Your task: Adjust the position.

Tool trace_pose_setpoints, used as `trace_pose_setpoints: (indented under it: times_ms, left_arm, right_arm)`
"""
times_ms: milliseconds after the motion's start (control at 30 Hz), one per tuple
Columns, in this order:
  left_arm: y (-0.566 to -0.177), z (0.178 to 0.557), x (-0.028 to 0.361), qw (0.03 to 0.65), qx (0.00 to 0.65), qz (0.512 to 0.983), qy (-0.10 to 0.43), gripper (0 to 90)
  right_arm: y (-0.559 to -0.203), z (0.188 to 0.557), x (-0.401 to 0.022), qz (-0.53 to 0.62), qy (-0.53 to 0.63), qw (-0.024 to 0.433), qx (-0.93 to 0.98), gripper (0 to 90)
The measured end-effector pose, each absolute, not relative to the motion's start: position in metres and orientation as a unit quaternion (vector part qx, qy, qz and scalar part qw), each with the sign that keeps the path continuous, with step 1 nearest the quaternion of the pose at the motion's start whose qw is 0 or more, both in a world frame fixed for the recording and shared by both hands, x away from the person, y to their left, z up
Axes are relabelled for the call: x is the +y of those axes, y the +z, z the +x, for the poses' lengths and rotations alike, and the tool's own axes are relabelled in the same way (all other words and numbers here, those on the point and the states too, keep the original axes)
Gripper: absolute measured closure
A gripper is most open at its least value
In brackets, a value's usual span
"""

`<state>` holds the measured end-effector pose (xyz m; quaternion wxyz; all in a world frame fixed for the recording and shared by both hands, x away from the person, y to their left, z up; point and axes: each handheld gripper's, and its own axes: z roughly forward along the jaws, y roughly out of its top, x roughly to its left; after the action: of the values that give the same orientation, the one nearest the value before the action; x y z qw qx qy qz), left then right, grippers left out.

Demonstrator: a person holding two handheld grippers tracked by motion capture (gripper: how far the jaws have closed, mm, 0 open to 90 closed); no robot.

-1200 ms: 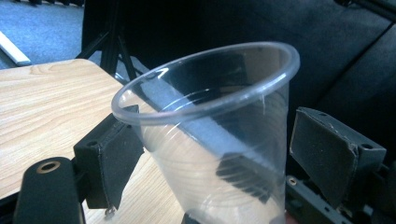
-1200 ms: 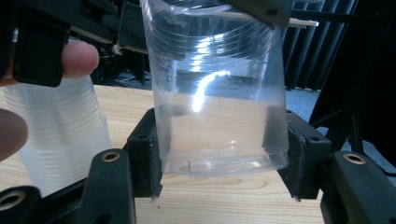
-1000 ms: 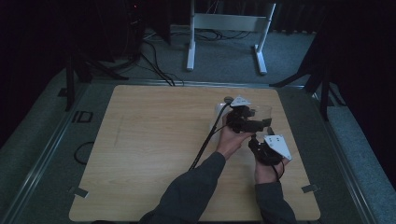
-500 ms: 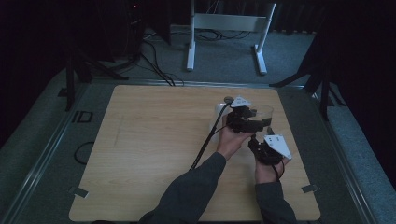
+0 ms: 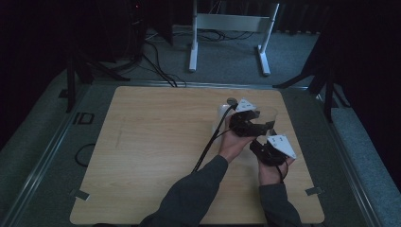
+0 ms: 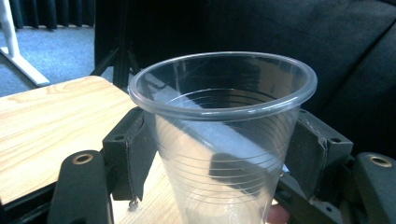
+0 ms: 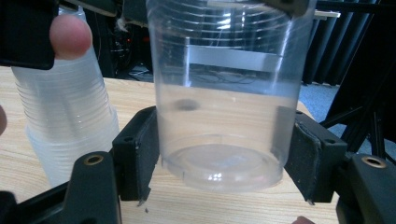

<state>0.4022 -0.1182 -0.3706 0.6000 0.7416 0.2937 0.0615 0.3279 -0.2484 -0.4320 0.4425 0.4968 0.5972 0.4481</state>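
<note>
**A:** Where is the clear plastic cup [image 6: 224, 140] sitting right now?

**B:** It is standing upright between both tools, near the right far corner of the wooden table [image 5: 156, 142]. The left gripper [image 5: 253, 124] is clamping it high up, just under the rim, with both pads pressing on the wall. The right gripper [image 5: 265, 147] is sitting lower, down at the cup's base.

**A:** Is the right one gripping too?

**B:** No. Its jaws have just been opening, and in the right gripper view they are standing a little apart from the base on both sides, with the cup [image 7: 224, 93] between them.

**A:** So which way is the long axis running?

**B:** Straight up and down, mouth upward, base just above the wood or resting on it; I cannot tell which. The left hand is carrying it, so any lift is depending on that hand.

**A:** Anything close by?

**B:** A stack of clear cups [image 7: 65, 126] is standing just beside it. Around the table, grey carpet [image 5: 227, 52] and a white metal frame [image 5: 231, 28] are showing in a dark room.
</note>
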Motion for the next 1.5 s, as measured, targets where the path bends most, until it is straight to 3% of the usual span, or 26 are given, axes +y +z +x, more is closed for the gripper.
trace_pose_setpoints:
  times_ms: [133, 200, 400, 900, 1167, 1500]
  left_arm:
    - [-0.371, 0.402, -0.118, 0.600, 0.292, 0.743, 0.060, 30.1]
    - [-0.372, 0.402, -0.118, 0.601, 0.296, 0.741, 0.056, 29.3]
    - [-0.370, 0.403, -0.116, 0.622, 0.303, 0.721, 0.038, 24.5]
    - [-0.369, 0.399, -0.118, 0.622, 0.293, 0.724, 0.060, 27.9]
    - [-0.369, 0.396, -0.118, 0.623, 0.286, 0.723, 0.088, 28.2]
    - [-0.369, 0.392, -0.118, 0.614, 0.280, 0.724, 0.142, 28.2]
  right_arm:
    - [-0.431, 0.329, -0.249, 0.496, 0.449, 0.441, 0.598, 33.6]
    - [-0.431, 0.329, -0.249, 0.497, 0.448, 0.442, 0.598, 40.6]
    - [-0.433, 0.328, -0.249, 0.498, 0.453, 0.442, 0.594, 41.1]
    - [-0.434, 0.328, -0.251, 0.499, 0.458, 0.433, 0.595, 40.7]
    - [-0.435, 0.327, -0.251, 0.497, 0.457, 0.431, 0.599, 29.7]
    - [-0.434, 0.324, -0.250, 0.488, 0.463, 0.429, 0.603, 25.8]
